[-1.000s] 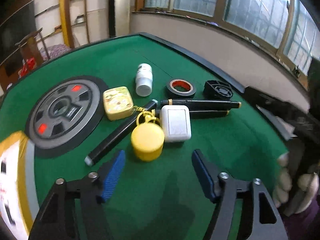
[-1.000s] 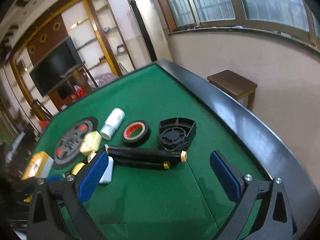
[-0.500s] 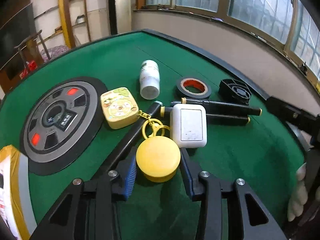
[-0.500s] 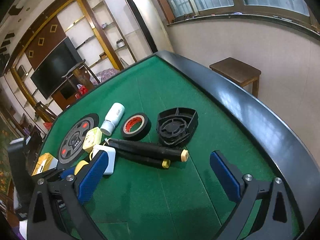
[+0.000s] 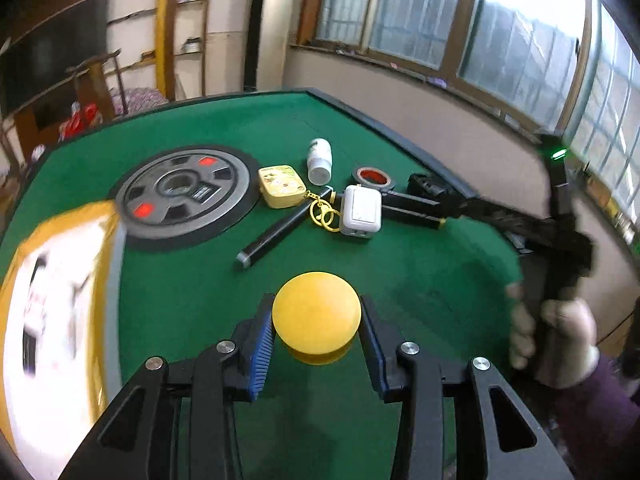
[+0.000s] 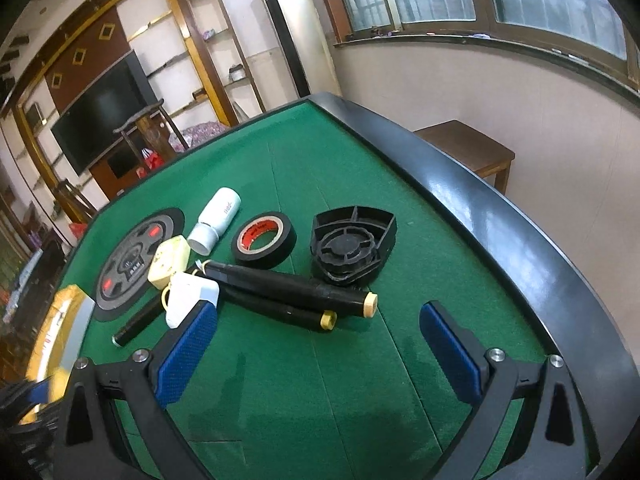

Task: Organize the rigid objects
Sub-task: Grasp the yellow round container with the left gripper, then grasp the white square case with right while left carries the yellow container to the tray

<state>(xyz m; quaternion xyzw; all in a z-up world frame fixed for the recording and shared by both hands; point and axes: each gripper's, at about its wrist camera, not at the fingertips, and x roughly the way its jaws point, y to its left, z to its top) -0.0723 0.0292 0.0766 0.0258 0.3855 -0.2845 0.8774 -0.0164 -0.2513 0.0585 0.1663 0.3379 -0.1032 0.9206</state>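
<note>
Left hand-held gripper (image 5: 316, 336) clamps yellow round container (image 5: 316, 322), lifted clear; right hand-held gripper (image 6: 316, 344) gapes empty; next, find its resting spot.

Home living room: television (image 6: 100, 108), shelves (image 6: 212, 60).

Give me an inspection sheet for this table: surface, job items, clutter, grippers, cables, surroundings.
Surface: green felt table with a black rim; round grey dial panel set into it.
Job's things: yellow round container held off the pile; yellow square tin, white bottle lying down, black tape roll, black fan-shaped part, white box, black tubes in a loose cluster.
Clutter: yellow-and-white box at the table's left edge, blurred.
Grippers: left gripper shut on the yellow container; right gripper open, nothing between its pads.
Cables: nothing seen.
Surroundings: windows, shelving, dark screen, wooden stool.
</note>
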